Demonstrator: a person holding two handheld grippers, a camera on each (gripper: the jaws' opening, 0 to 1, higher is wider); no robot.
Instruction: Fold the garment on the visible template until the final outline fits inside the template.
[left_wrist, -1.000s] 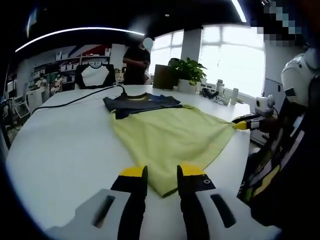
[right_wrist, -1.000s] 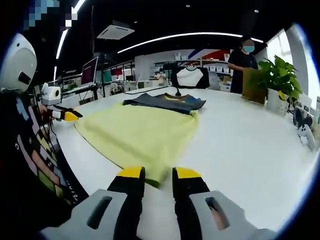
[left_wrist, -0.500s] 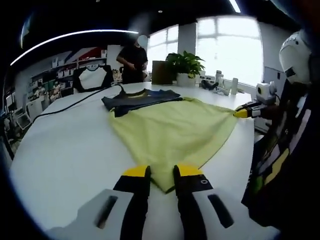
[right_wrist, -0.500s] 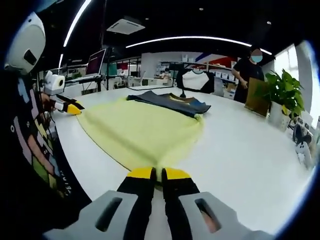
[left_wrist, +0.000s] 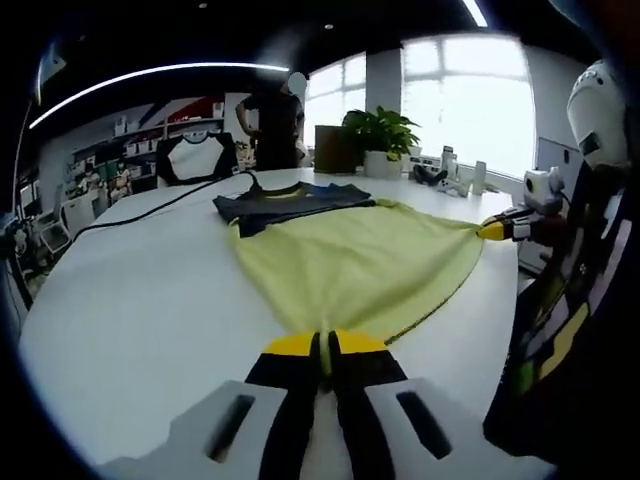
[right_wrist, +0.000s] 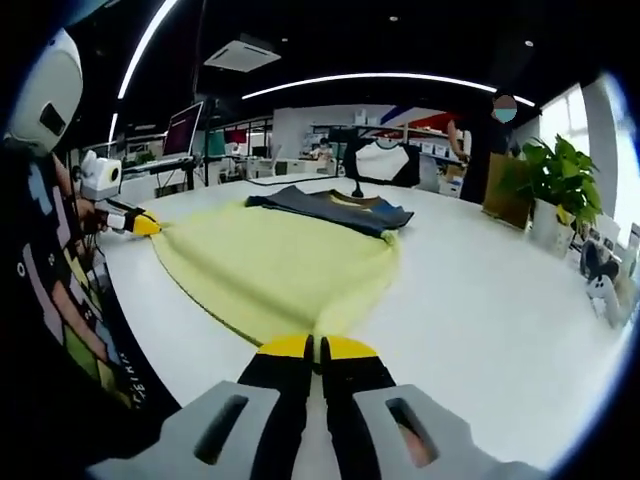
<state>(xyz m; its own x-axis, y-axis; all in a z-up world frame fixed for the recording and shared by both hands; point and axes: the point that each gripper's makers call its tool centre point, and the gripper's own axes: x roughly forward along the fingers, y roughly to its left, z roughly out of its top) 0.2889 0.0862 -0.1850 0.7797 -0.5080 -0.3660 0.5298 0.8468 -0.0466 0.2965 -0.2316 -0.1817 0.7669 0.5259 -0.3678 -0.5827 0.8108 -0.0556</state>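
A garment lies flat on the white table (left_wrist: 130, 300), with a yellow-green body (left_wrist: 350, 265) and a dark blue top (left_wrist: 290, 203). In the left gripper view my left gripper (left_wrist: 322, 345) is shut on the near hem corner, and the right gripper (left_wrist: 492, 231) holds the other corner at the right. The right gripper view shows the same garment (right_wrist: 275, 268) with its dark blue top (right_wrist: 335, 208) at the far end. There my right gripper (right_wrist: 312, 347) is shut on its hem corner, and the left gripper (right_wrist: 140, 224) pinches the far corner at the left.
A black cable (left_wrist: 150, 200) runs across the table behind the garment. A person (left_wrist: 275, 120) stands at the far side beside a potted plant (left_wrist: 378, 135). Small bottles (left_wrist: 450, 165) stand near the window edge. The person holding the grippers (right_wrist: 60, 300) is close to the table edge.
Both grippers moved forward and their jaws went from open to shut on the hem corners of the yellow-green garment. The hem now looks stretched between them.
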